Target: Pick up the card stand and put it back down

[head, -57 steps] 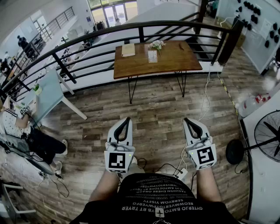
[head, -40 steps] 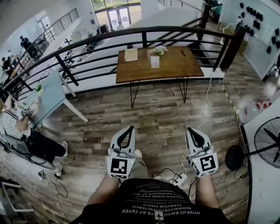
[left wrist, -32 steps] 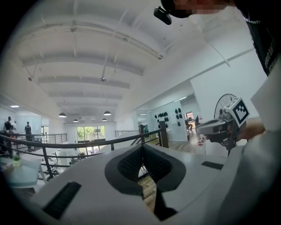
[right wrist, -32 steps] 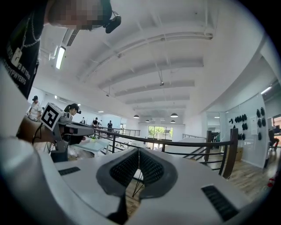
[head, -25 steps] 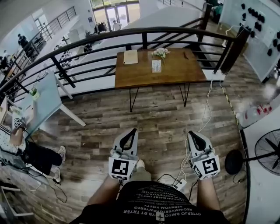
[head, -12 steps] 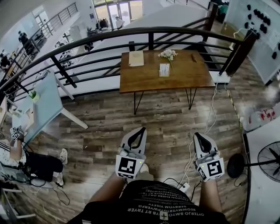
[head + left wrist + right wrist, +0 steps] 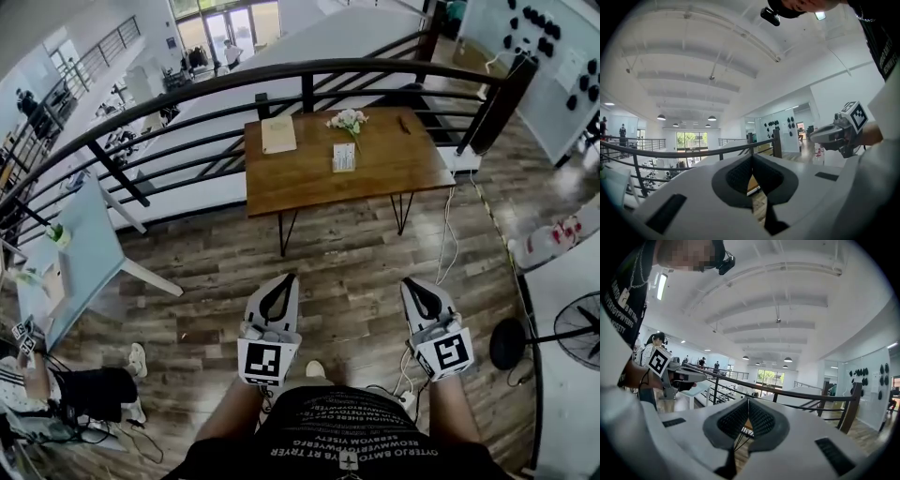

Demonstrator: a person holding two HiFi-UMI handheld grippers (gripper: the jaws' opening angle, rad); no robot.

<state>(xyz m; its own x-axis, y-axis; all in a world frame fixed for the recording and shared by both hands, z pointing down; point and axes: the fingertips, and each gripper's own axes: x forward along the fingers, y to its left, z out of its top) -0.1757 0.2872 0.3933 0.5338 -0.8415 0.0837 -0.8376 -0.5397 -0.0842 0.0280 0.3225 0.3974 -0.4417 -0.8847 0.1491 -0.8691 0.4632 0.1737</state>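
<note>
The card stand (image 7: 344,157) is a small white upright card near the middle of the wooden table (image 7: 309,183), far ahead of both grippers. Beside it are a small flower bunch (image 7: 348,120), a tan notebook (image 7: 278,134) and a dark pen (image 7: 403,124). My left gripper (image 7: 285,279) and right gripper (image 7: 409,283) are held level over the wood floor, well short of the table. Both are shut with nothing between the jaws. The left gripper view shows its pads (image 7: 740,176) meeting; the right gripper view shows its pads (image 7: 736,420) meeting too.
A black railing (image 7: 309,70) runs behind the table, ending at a dark post (image 7: 502,94). A cable (image 7: 445,234) trails across the floor to a power strip (image 7: 403,398). A fan (image 7: 577,328) stands at right, a pale blue table (image 7: 80,262) at left, a seated person (image 7: 56,394) lower left.
The person has walked toward the wooden table, which now looks larger and nearer. Both grippers moved forward with the body and stayed shut.
</note>
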